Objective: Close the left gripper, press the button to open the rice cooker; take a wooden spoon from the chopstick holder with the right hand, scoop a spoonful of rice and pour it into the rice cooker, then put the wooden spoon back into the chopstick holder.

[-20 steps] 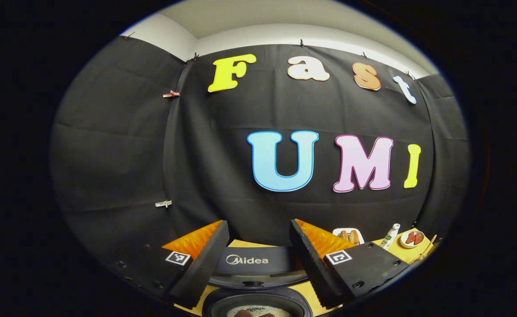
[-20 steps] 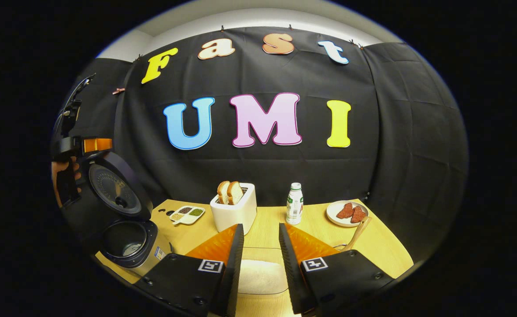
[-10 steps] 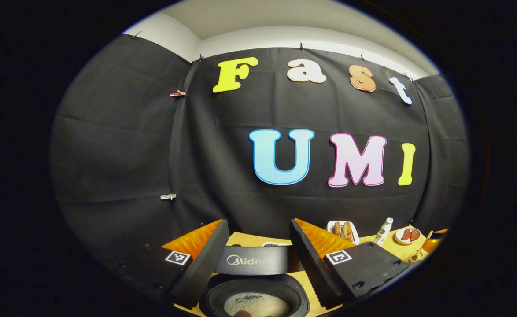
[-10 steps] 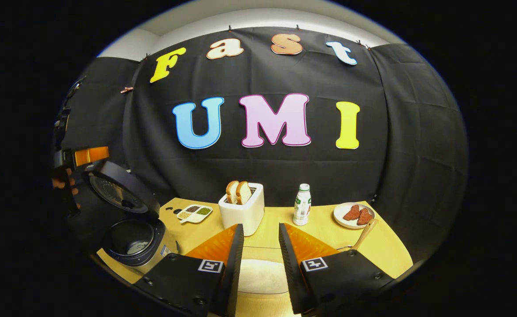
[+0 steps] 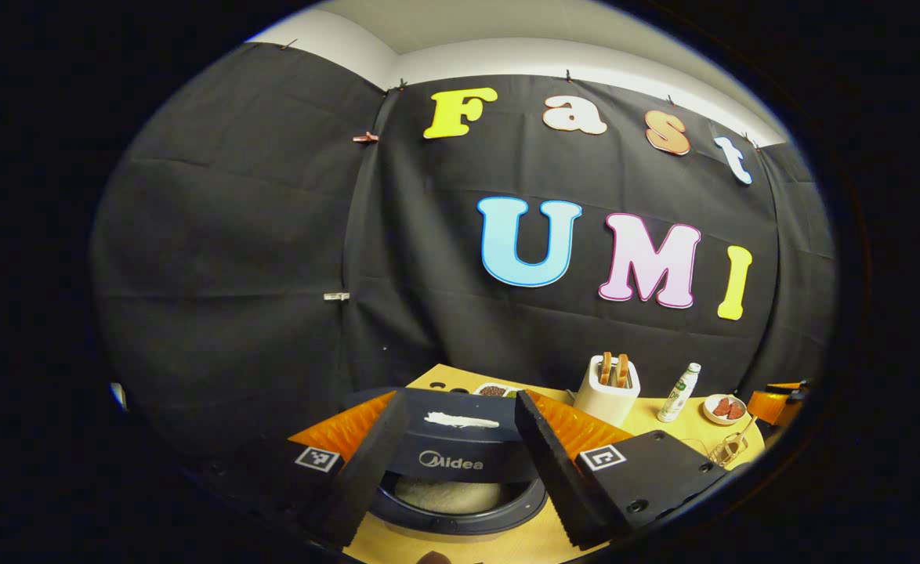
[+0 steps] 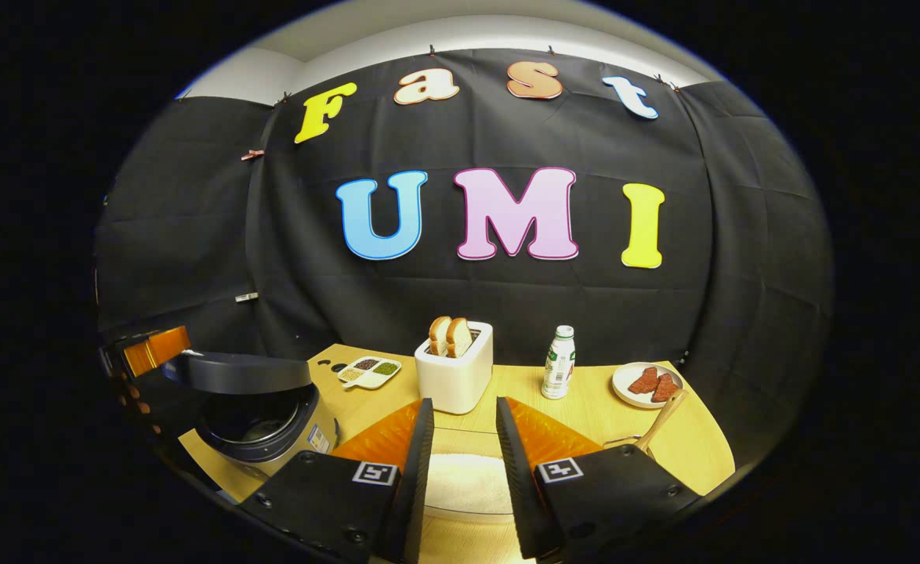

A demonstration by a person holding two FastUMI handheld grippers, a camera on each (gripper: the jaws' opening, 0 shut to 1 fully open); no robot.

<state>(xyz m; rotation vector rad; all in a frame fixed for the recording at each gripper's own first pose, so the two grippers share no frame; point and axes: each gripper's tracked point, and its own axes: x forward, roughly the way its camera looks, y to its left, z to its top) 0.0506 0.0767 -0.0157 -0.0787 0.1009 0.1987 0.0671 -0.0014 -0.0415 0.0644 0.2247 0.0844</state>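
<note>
The dark rice cooker (image 6: pixel 260 427) stands at the table's left, its lid (image 6: pixel 240 372) lowered to almost level over the pot. My left gripper (image 5: pixel 460 399) is open, and the lid's front edge (image 5: pixel 460 450) shows between its fingers, with rice in the pot (image 5: pixel 448 495) below. In the right gripper view the left gripper (image 6: pixel 146 352) sits at the lid's far side, held by a hand. My right gripper (image 6: pixel 464 406) is open with nothing held, hovering over a bowl of white rice (image 6: pixel 468 486). The wooden spoon (image 6: pixel 658 421) leans in the wire chopstick holder (image 5: pixel 725 450) to its right.
A white toaster (image 6: pixel 454 368) with two bread slices stands mid-table, a small bottle (image 6: pixel 558 374) beside it and a plate of meat (image 6: pixel 648 384) further right. A divided dish of grains (image 6: pixel 370 370) lies behind the cooker. The black booth wall closes off the back.
The cooker lid has swung down from upright to nearly level, and my left gripper has come down with it. My right gripper has shifted slightly and stays open.
</note>
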